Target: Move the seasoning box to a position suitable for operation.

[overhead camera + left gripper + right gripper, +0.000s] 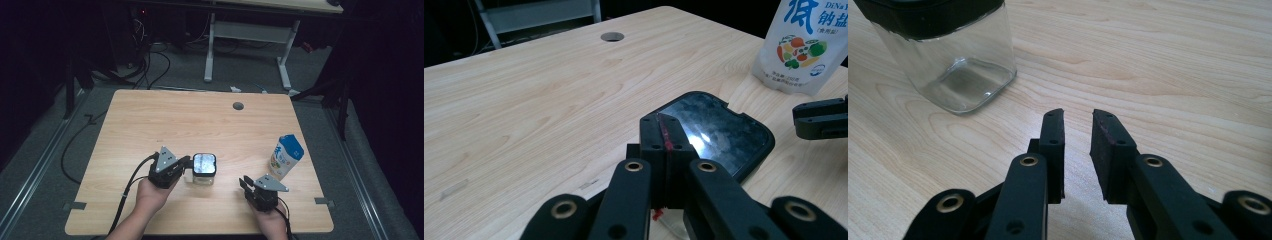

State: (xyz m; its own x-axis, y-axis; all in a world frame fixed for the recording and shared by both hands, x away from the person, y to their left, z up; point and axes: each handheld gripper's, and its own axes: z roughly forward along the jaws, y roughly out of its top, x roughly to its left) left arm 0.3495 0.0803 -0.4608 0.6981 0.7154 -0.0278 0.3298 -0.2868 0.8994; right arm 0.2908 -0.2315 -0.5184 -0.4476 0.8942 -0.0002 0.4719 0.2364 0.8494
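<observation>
Clear glass, square with rounded corners, the jar (204,172) wears a glossy black lid (719,132) on the pale wood-grain table (165,120). Left gripper (186,164) is pressed together, empty, at the lid's edge. Right gripper (1077,132) stands slightly spread, empty. Nearby, a white-and-blue carton (286,156) reads "DiNa".

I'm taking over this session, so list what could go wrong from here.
1. The left tongs are shut at the edge of the jar's black lid; a push could slide or tip the glass jar.
2. The upright carton stands near the table edge; the right tongs, jaws apart, could topple it.
</observation>
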